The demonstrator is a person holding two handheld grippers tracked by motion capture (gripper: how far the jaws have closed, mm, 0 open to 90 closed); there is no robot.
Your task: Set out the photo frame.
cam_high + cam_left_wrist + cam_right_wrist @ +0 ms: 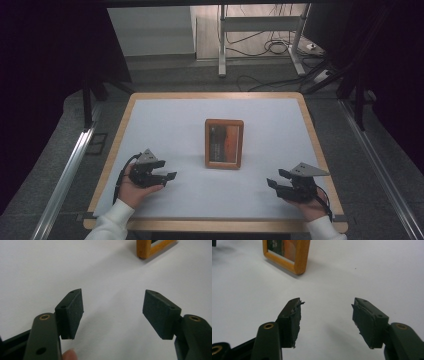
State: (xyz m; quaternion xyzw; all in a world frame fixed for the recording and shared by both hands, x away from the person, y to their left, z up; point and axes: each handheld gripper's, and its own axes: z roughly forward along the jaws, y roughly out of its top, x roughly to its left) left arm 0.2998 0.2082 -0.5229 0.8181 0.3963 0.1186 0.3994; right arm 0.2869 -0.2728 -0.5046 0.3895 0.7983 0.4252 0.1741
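Frame (224, 143) standing mid-counter (280, 200), between my two tongs, left (171, 176) and right (270, 183), both gaping empty. I judge it light, stiff wood with breakable glass; I'd pinch the wooden side rails.

Orange-brown wood frame (224, 143), blk tools

Wooden picture frame (224, 143): light-brown rim, dark orange-toned picture; stands upright near table (165, 120) centre, apart from both tongs.
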